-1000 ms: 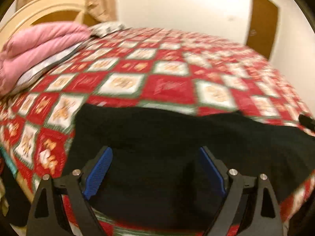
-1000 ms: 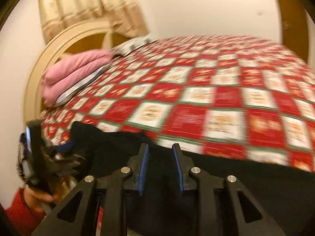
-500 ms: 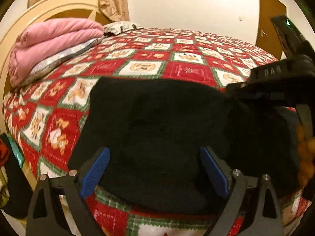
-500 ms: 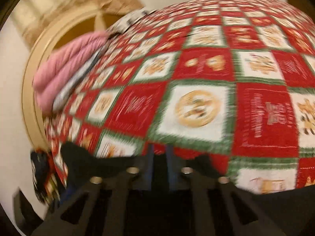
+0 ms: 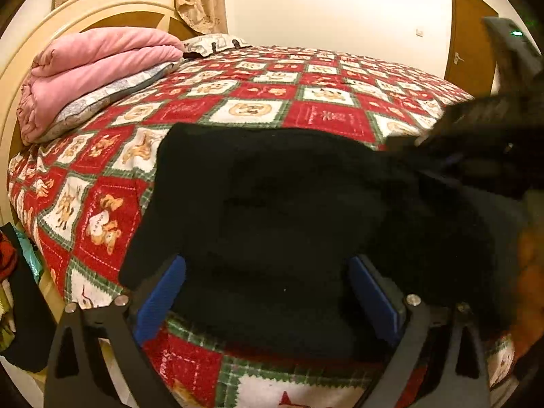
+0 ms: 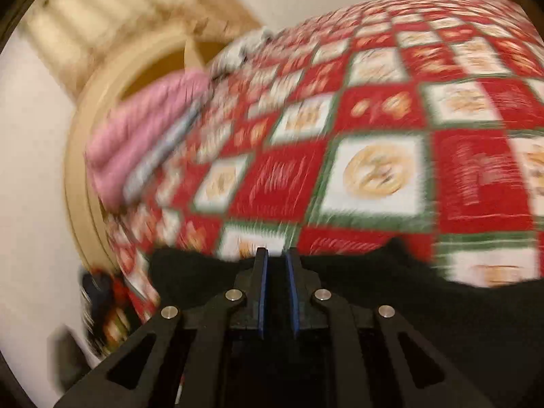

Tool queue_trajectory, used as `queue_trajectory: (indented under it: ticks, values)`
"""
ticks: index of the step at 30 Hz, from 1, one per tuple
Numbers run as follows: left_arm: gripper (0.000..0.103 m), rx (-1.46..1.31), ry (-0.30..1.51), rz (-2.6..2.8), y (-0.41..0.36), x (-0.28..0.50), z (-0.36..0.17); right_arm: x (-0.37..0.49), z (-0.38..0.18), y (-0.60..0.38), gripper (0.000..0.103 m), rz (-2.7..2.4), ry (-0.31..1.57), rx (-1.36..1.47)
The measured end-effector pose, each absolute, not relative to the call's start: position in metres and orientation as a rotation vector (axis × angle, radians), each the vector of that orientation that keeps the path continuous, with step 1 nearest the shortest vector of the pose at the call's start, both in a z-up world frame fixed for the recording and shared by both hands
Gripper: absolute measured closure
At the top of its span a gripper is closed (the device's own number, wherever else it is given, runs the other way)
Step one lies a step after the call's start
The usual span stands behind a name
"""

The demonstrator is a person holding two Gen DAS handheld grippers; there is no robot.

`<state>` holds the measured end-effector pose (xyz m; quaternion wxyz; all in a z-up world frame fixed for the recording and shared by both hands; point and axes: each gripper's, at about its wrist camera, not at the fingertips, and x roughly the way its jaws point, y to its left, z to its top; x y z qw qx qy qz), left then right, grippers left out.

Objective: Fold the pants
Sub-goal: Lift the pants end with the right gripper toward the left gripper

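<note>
Black pants [image 5: 272, 210] lie folded on the red patchwork bedspread [image 5: 258, 102] near the bed's front edge. My left gripper [image 5: 268, 292] is open, its blue pads [image 5: 159, 299] wide apart just above the near part of the pants, holding nothing. My right gripper [image 6: 277, 265] is shut on a fold of the pants [image 6: 391, 306]; the cloth fills the narrow gap between its blue pads. It shows at the right of the left wrist view [image 5: 482, 142], over the pants' far right part. The right wrist view is blurred.
A folded pink quilt [image 5: 88, 68] on a grey pillow lies by the cream headboard [image 5: 102, 10] at the left. A brown door [image 5: 469, 34] stands at the far right. Clothes hang off the bed's left edge [image 5: 13, 272].
My right gripper closed on the pants and carried the fold leftwards across the bed. The pants now lie doubled over. My left gripper stayed open and rose slightly.
</note>
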<state>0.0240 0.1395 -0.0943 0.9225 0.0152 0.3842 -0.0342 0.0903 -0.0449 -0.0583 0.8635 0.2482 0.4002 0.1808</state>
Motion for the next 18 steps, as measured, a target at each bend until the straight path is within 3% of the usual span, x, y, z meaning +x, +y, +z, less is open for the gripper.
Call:
queue_trajectory:
  ticks: [2, 4, 5, 10, 18]
  values:
    - [0.004, 0.025, 0.796, -0.082, 0.141, 0.024, -0.091, 0.071, -0.032, -0.083, 0.081, 0.375, 0.727, 0.585]
    - [0.004, 0.009, 0.791, -0.087, 0.142, 0.023, -0.086, 0.047, -0.013, -0.128, 0.033, 0.307, 0.635, 0.601]
    - [0.004, -0.011, 0.781, -0.082, 0.144, 0.022, -0.082, 0.03, -0.006, -0.157, 0.025, 0.243, 0.585, 0.616]
    - [0.004, -0.055, 0.762, -0.075, 0.145, 0.021, -0.071, -0.062, 0.006, -0.302, 0.024, -0.149, 0.49, 0.582]
    - [0.004, 0.001, 0.772, -0.089, 0.114, 0.023, -0.064, -0.171, -0.019, -0.505, 0.024, -0.698, 0.65, 0.514]
